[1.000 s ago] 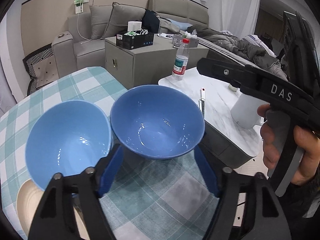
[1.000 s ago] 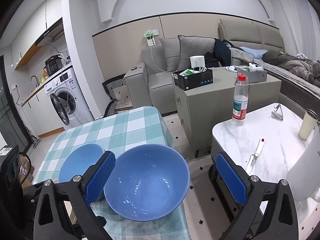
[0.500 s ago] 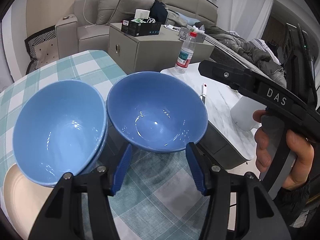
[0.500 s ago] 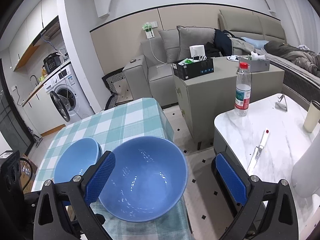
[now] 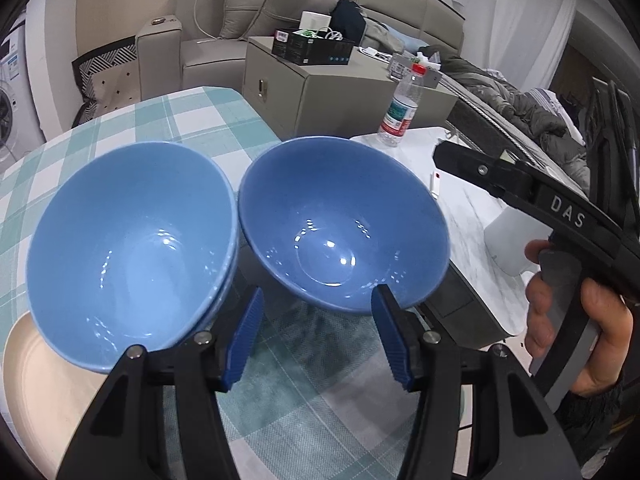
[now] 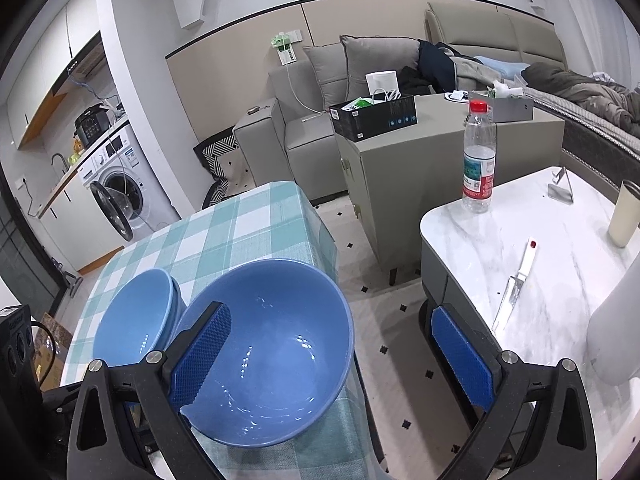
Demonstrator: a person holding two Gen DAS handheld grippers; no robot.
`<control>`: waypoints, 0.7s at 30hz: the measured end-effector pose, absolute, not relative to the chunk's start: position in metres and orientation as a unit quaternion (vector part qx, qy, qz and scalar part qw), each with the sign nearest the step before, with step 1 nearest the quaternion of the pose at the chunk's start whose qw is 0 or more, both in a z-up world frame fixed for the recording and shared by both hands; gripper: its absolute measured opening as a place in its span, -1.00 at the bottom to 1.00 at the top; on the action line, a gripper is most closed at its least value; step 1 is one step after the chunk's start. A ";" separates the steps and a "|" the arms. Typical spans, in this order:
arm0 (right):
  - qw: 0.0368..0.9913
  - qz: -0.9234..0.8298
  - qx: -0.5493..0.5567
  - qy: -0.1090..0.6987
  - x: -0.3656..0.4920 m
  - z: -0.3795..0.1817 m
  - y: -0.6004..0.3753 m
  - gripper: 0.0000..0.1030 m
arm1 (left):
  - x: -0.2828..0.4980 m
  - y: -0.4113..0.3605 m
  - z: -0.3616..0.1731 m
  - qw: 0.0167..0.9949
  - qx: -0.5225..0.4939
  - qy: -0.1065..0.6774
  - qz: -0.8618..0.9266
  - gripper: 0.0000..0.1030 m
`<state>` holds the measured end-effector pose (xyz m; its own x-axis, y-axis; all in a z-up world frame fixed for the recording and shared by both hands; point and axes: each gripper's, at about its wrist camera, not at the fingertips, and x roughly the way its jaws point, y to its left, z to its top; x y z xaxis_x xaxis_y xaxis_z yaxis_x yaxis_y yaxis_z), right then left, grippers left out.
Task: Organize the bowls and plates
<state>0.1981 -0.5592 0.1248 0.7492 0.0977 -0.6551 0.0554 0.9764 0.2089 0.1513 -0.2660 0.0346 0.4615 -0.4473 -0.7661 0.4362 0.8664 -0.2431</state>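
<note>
Left wrist view: the left tool [image 5: 316, 334], half open, has just narrowed and grips nothing; the darker blue bowl [image 5: 340, 224] sits just ahead, stacked bowls [image 5: 128, 248] left. Right wrist view: the right tool [image 6: 332, 360] gapes wide, its left pad inside that bowl's rim, holding nothing.

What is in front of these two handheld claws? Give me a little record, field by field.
Table: green checked cloth
Bowls: darker blue bowl near the table edge; lighter blue nested bowls beside it
Plate: cream plate, partly hidden behind the nested bowls
Left gripper: jaws have just been closing, darker bowl's near side between them; contact hidden
Right gripper: open, holding nothing
</note>
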 end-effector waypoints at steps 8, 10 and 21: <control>0.922 -0.002 0.104 0.374 0.209 0.107 -0.563 0.97 | 0.161 -0.270 0.031 0.857 -0.015 0.451 -0.250 0.07; 0.920 -0.002 0.102 0.378 0.211 0.104 -0.563 0.91 | 0.162 -0.272 0.031 0.858 -0.016 0.449 -0.248 0.07; 0.908 0.008 0.086 0.410 0.221 0.082 -0.558 0.13 | 0.169 -0.276 0.030 0.860 -0.013 0.448 -0.243 0.08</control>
